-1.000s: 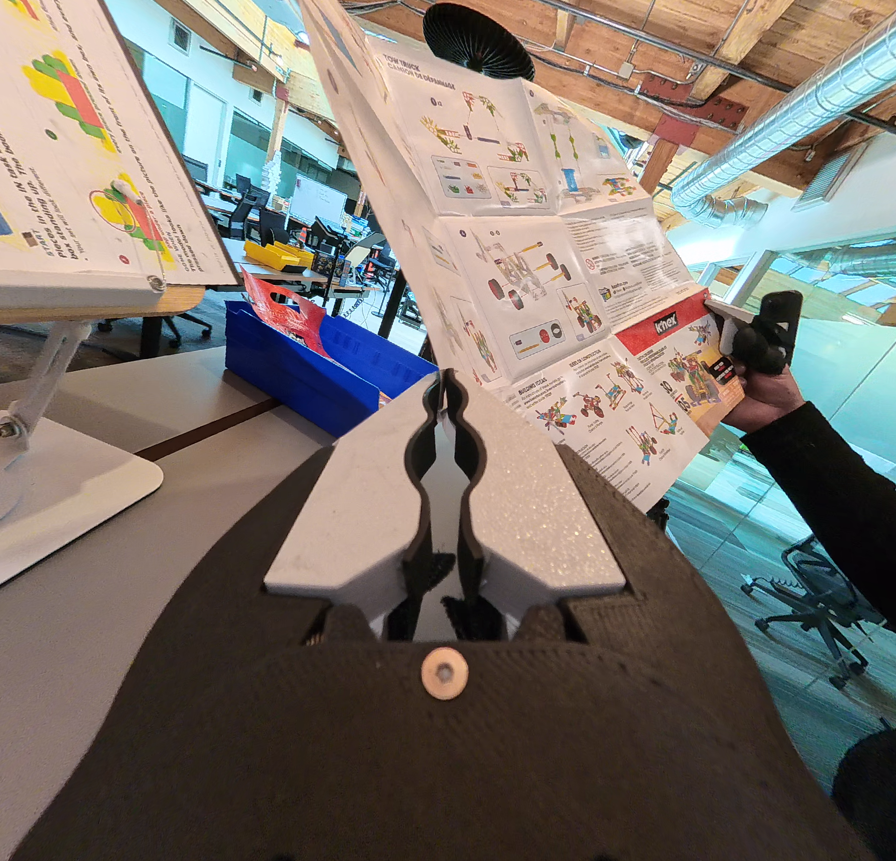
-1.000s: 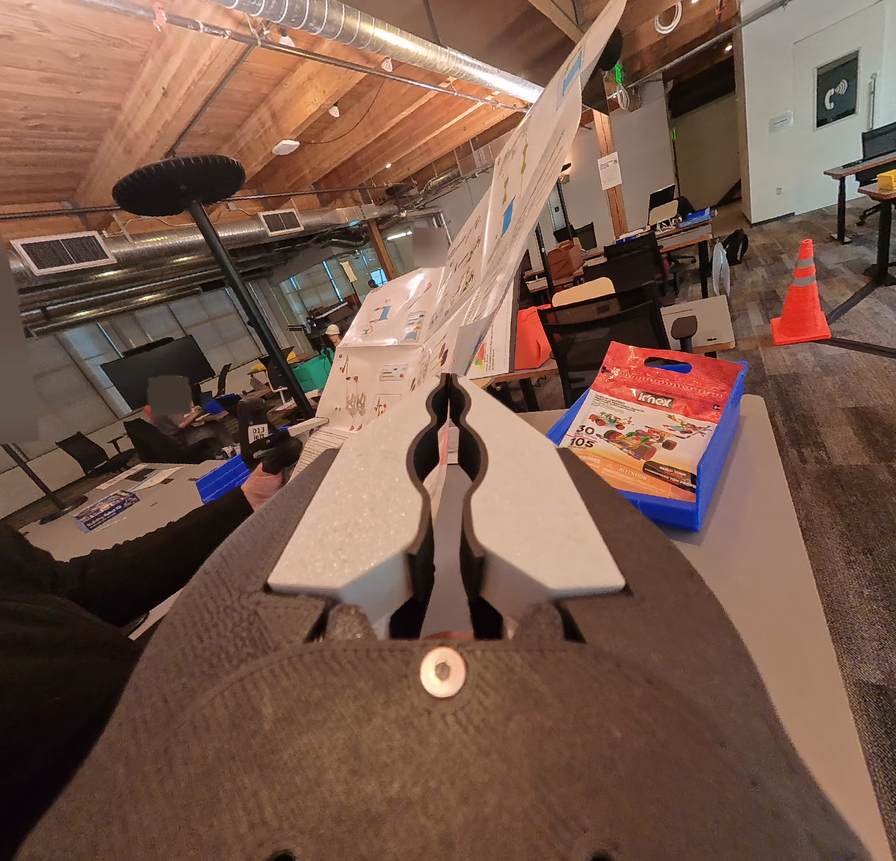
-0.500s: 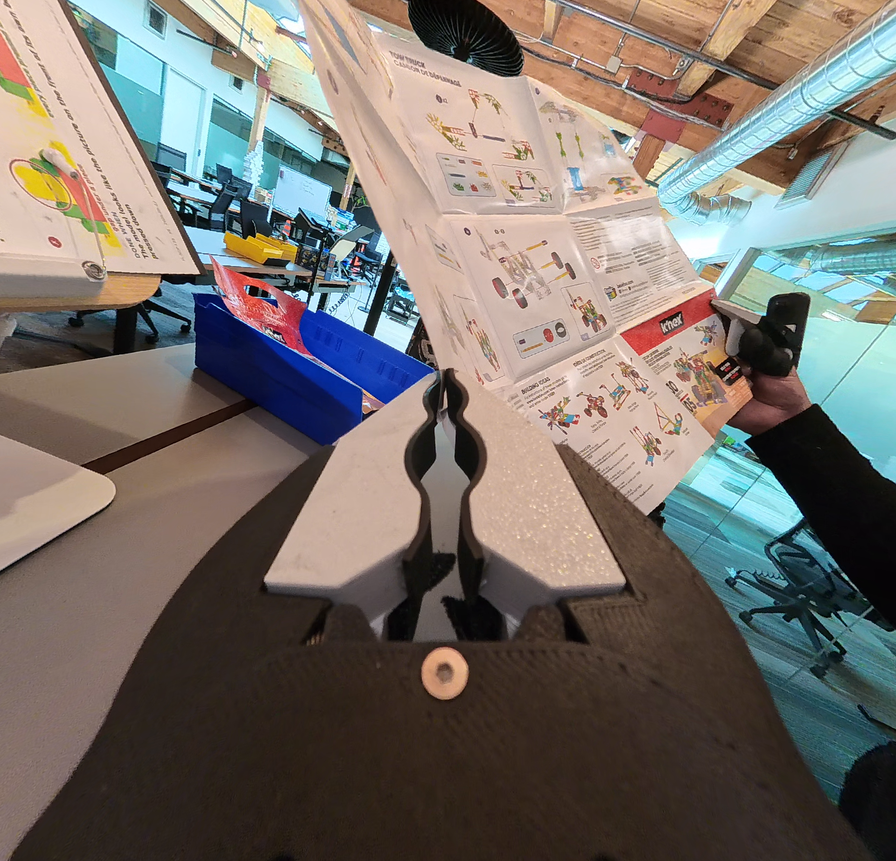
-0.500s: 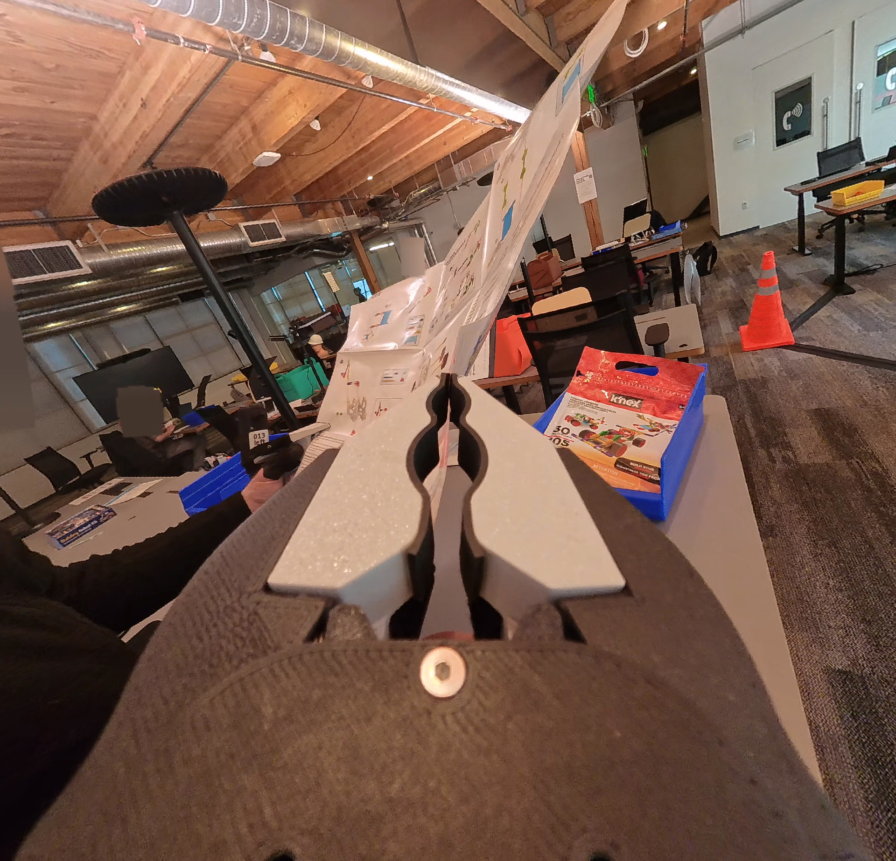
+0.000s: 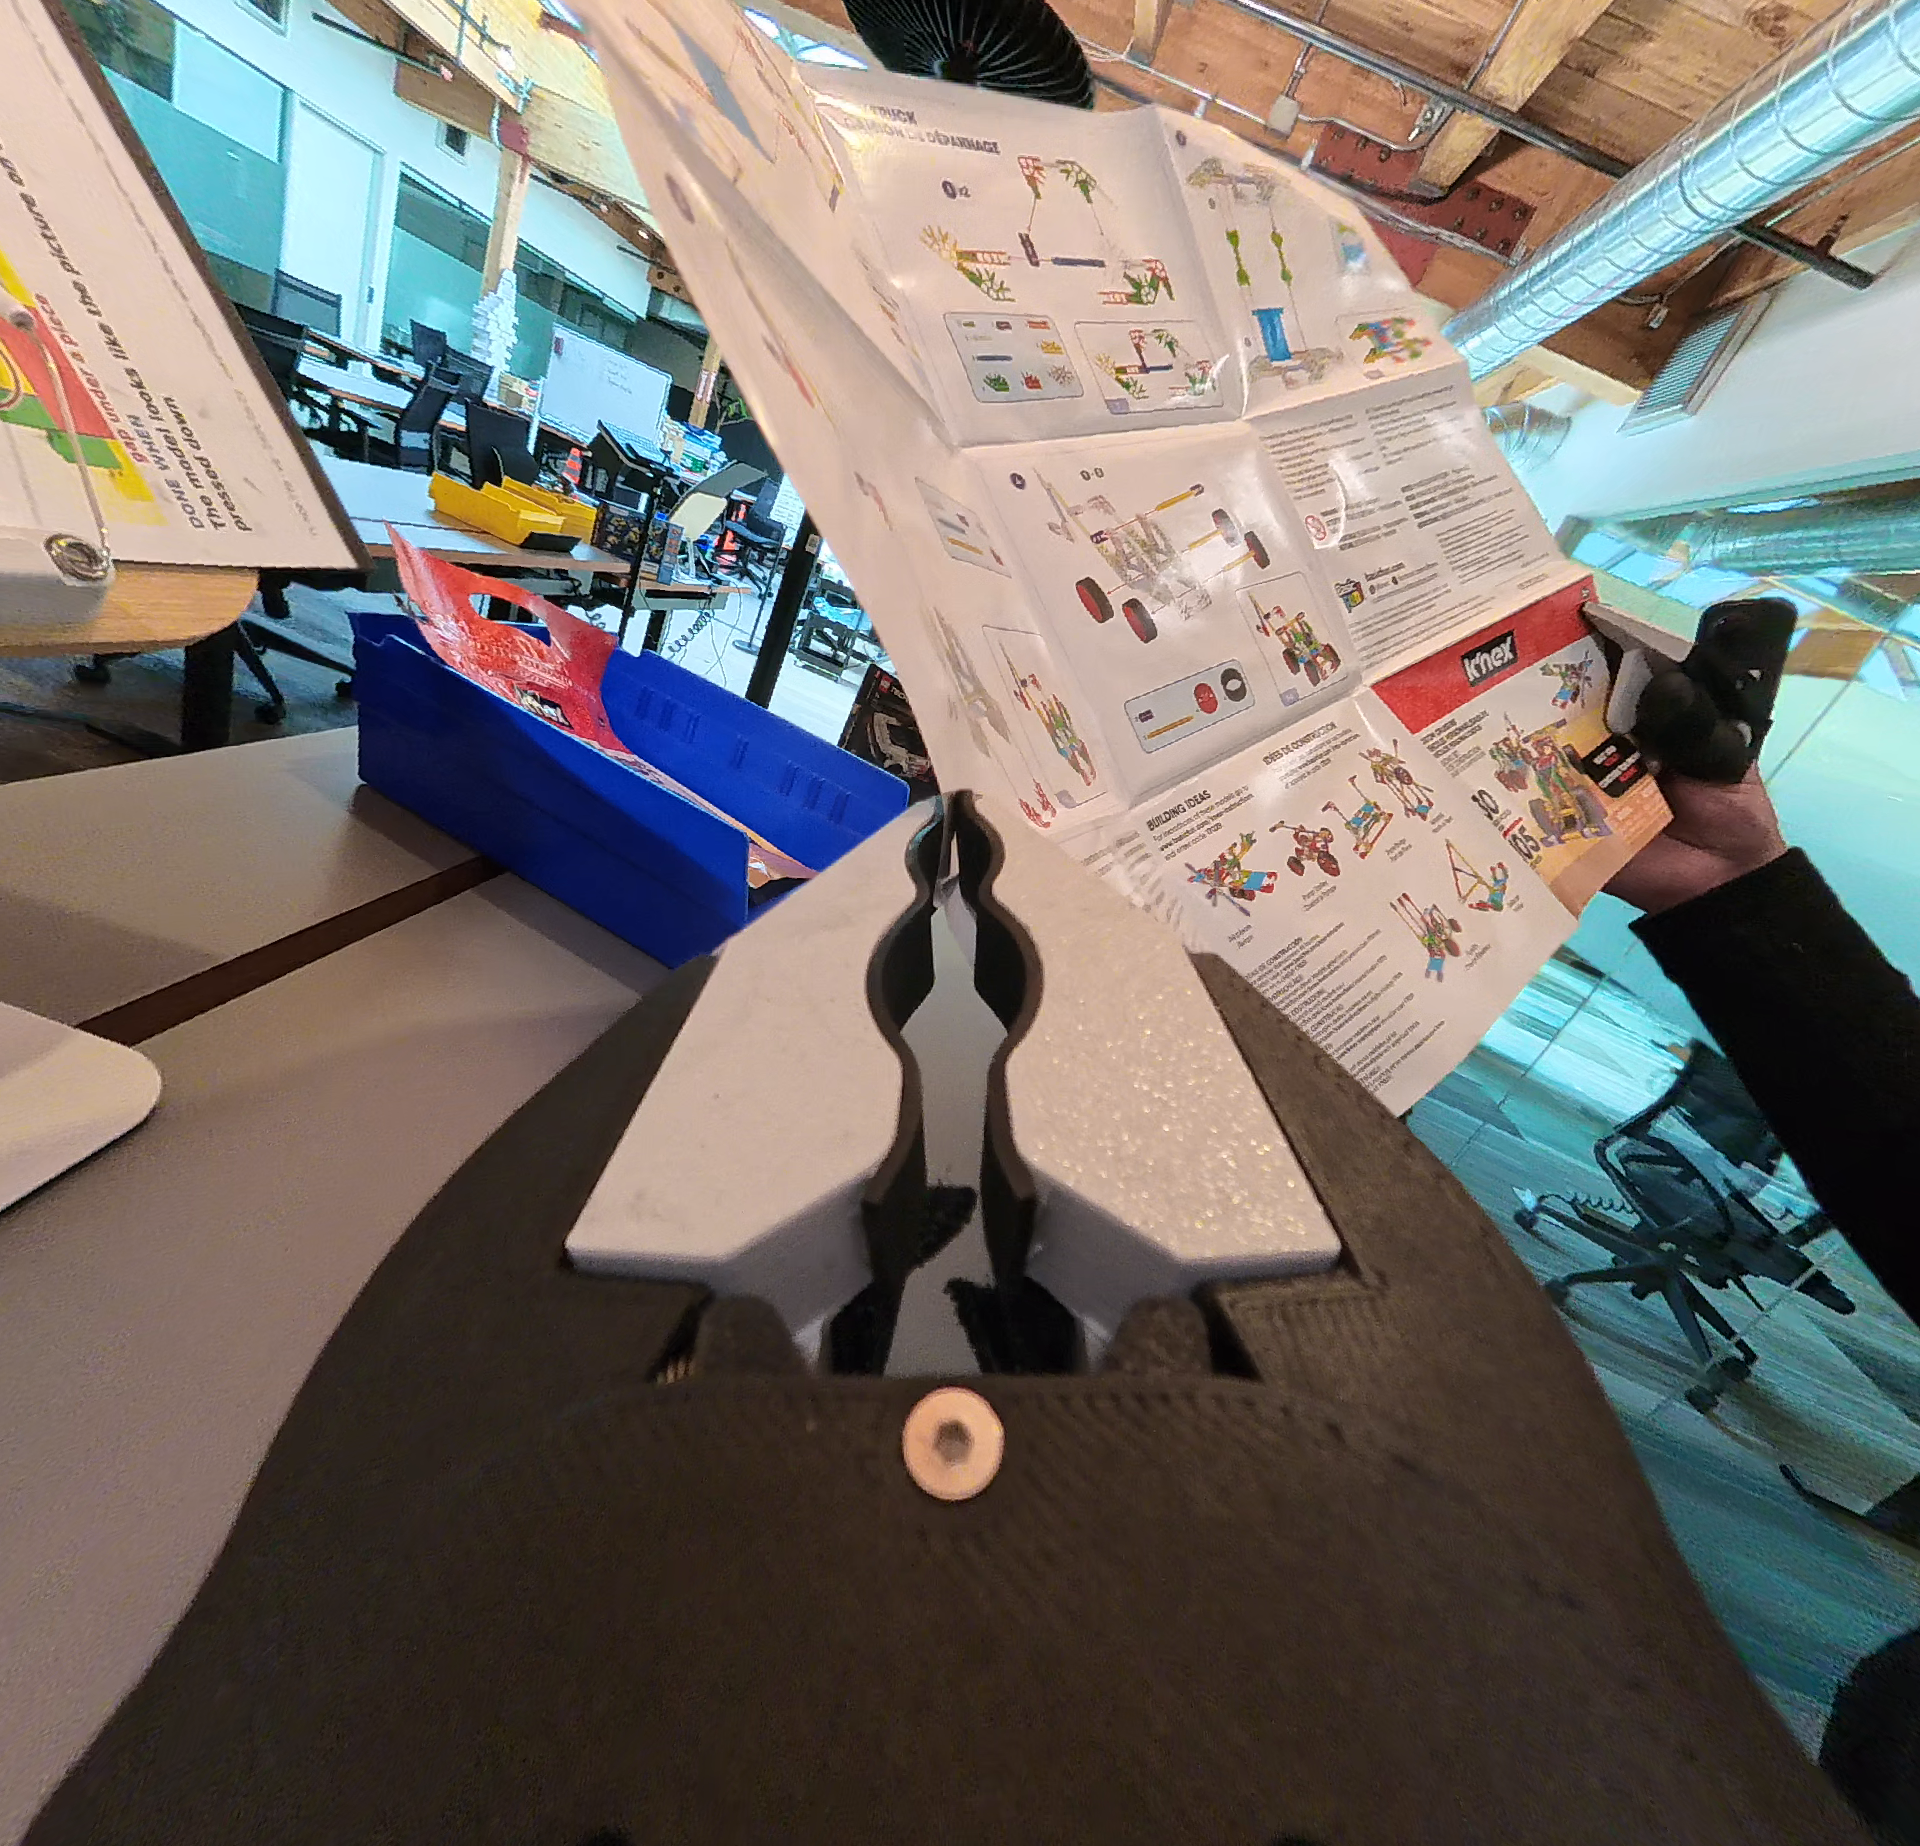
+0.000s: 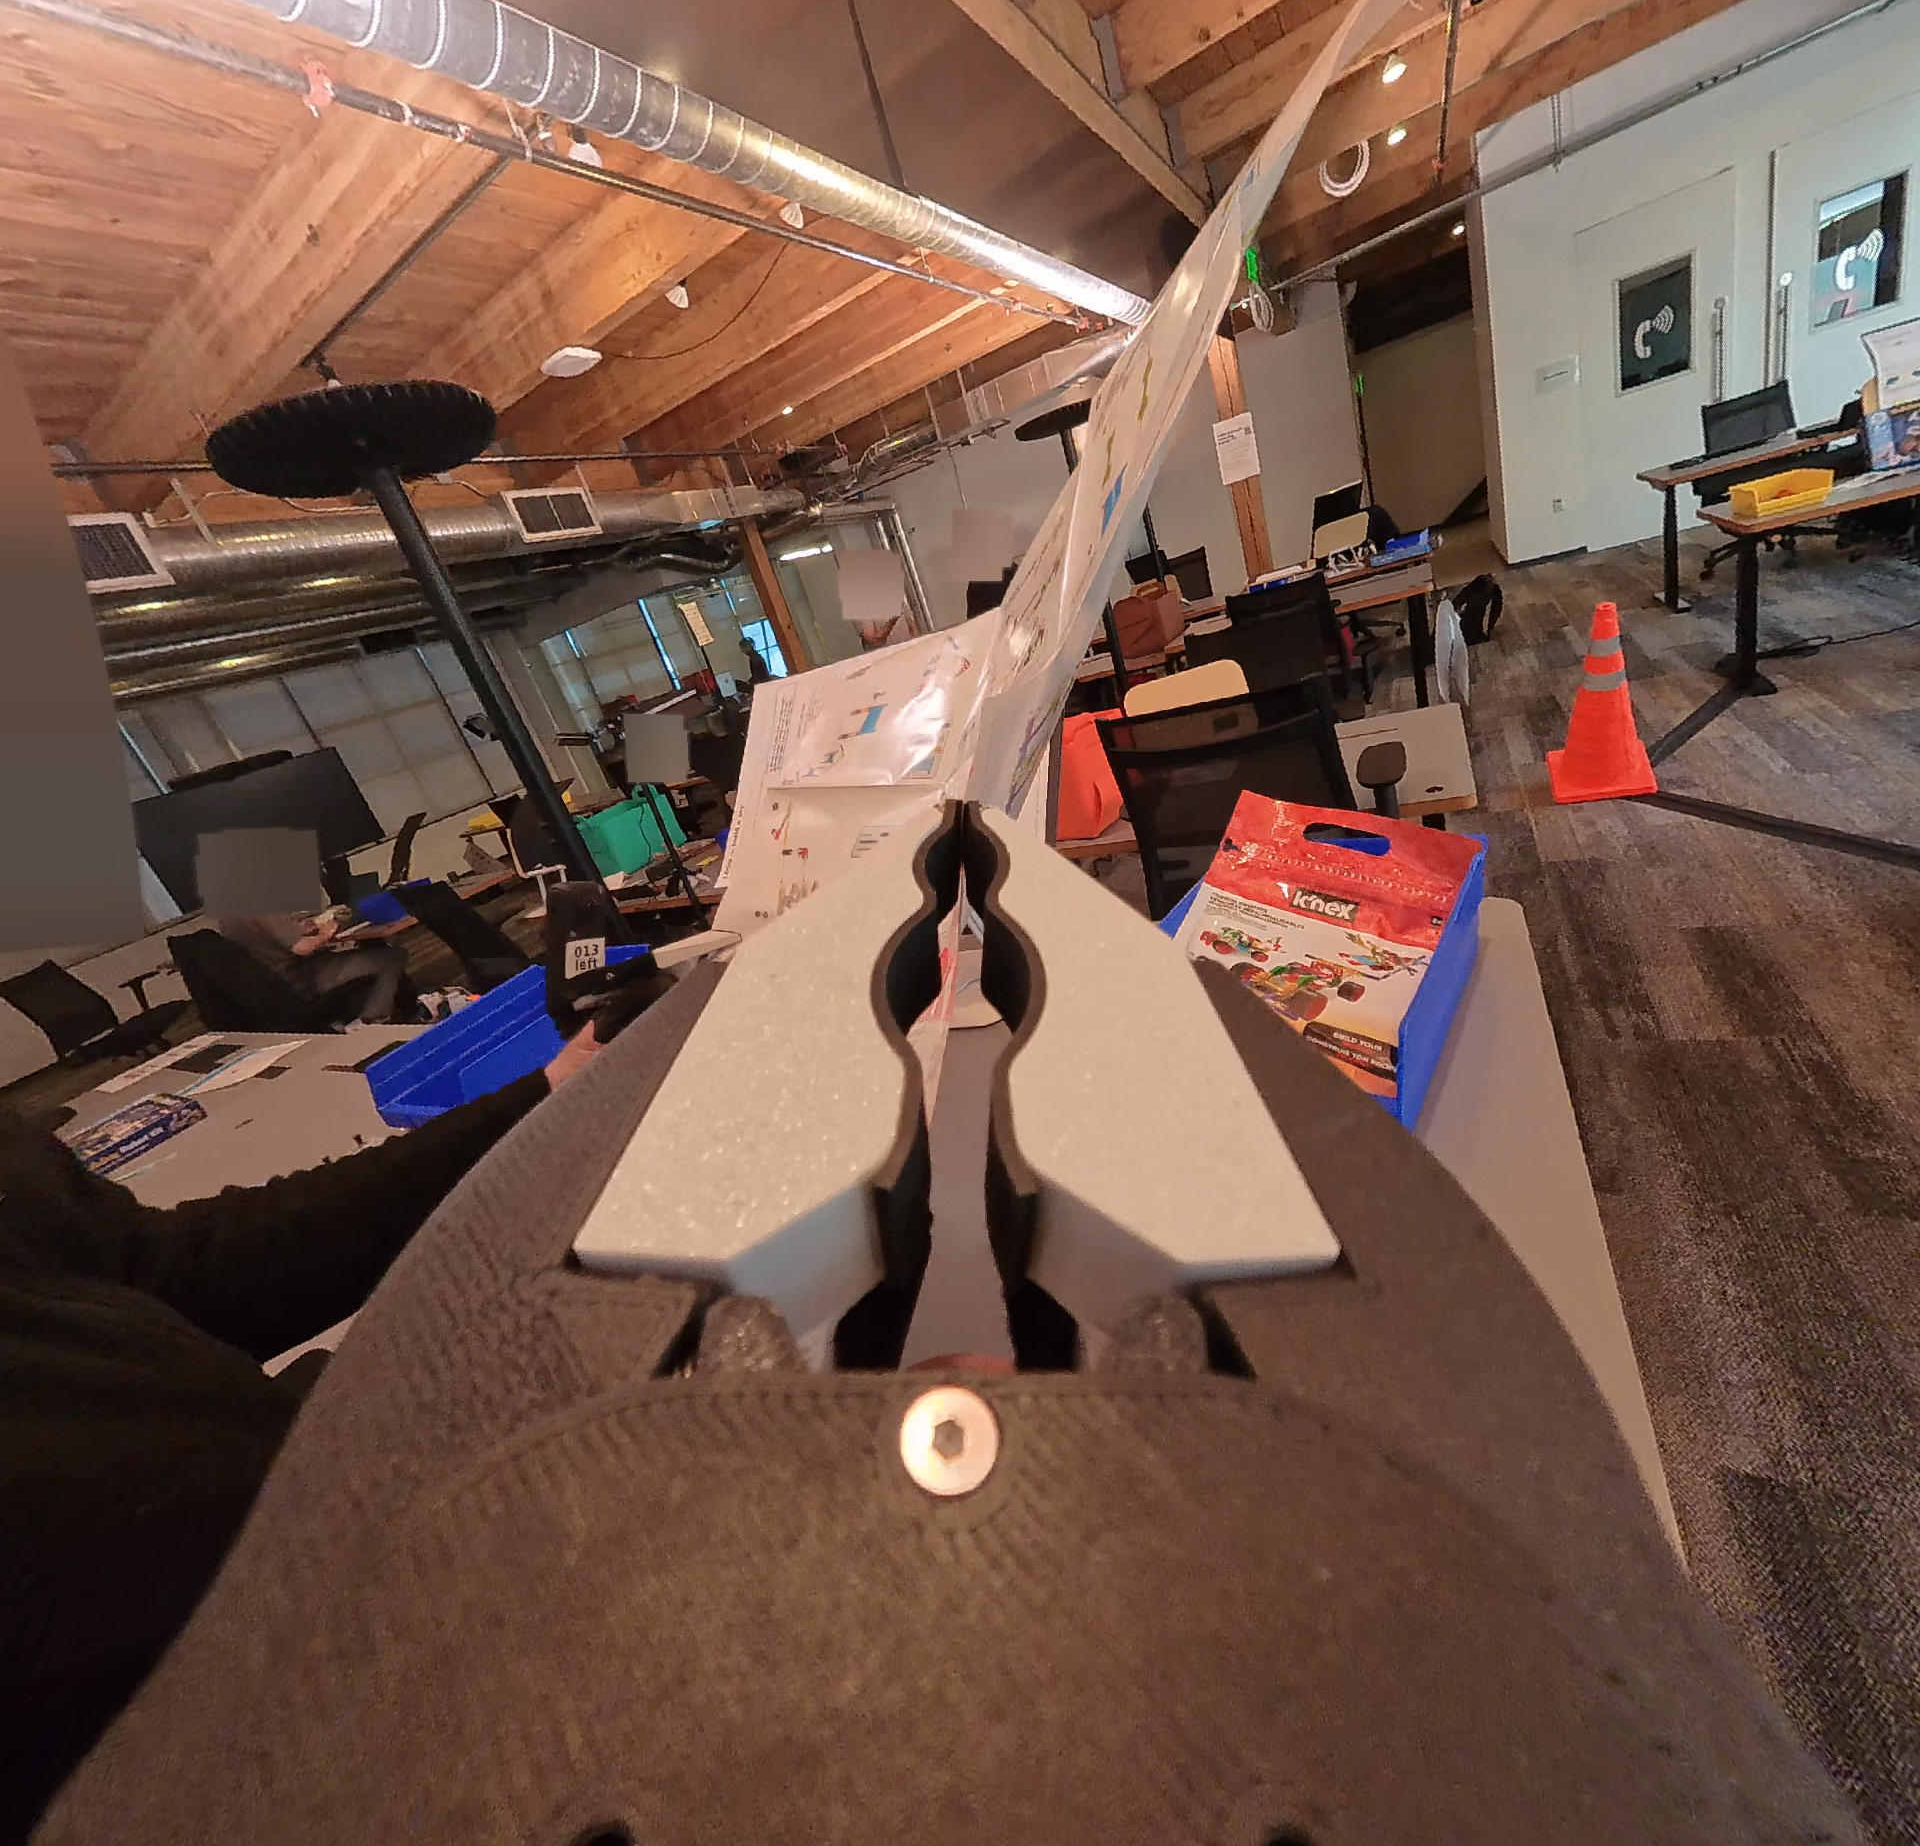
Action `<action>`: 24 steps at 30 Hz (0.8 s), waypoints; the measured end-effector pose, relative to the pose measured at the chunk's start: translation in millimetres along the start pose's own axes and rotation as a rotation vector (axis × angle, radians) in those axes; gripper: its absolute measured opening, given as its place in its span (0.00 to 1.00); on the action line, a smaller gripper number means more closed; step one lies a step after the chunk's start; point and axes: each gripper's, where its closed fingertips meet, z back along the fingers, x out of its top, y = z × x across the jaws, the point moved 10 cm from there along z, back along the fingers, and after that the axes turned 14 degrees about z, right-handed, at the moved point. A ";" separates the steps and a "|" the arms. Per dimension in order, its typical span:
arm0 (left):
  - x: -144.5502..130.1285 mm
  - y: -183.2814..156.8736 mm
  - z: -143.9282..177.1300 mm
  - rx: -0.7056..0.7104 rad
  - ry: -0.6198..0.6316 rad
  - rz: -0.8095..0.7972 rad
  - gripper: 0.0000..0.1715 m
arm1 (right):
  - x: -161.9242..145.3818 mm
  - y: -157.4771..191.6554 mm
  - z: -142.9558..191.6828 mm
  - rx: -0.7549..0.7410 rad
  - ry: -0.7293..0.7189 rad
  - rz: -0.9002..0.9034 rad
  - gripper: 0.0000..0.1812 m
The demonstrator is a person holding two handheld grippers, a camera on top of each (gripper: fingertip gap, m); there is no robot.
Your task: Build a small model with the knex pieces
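Observation:
A large unfolded instruction sheet [image 5: 1143, 549] with coloured build pictures hangs in the air between my two grippers. My left gripper [image 5: 954, 809] is shut on its lower left corner. My right gripper [image 6: 964, 817] is shut on its opposite lower corner, and the sheet [image 6: 862, 736] rises steeply away from it. The right gripper also shows in the left wrist view [image 5: 1605, 643], held by a hand in a black sleeve. The left gripper shows small in the right wrist view [image 6: 686, 949].
A blue bin [image 5: 540, 768] with a red toy bag [image 5: 520, 643] sits on the grey table [image 5: 260, 1121]; the bin [image 6: 1444, 1007] and bag [image 6: 1330, 944] also show in the right wrist view. A tilted instruction board [image 5: 125, 394] on a white stand base [image 5: 52, 1100] is at left. A second blue bin [image 6: 468, 1048] lies beyond.
Both grippers stay shut on the sheet. The left view has swung right, so the board and stand base have slid toward the left edge. The right view has shifted only slightly.

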 end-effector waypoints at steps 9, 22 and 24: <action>-25.0 14.3 -33.1 -0.044 0.063 0.076 0.00 | 53.6 50.8 -27.1 0.053 -0.042 0.055 0.00; -103.5 18.8 -70.2 0.260 0.641 0.146 0.56 | 119.6 189.8 -192.5 0.402 -0.003 0.275 0.00; -114.4 3.1 -74.1 0.238 0.673 0.122 0.55 | 115.1 214.8 -231.7 0.485 0.005 0.297 0.00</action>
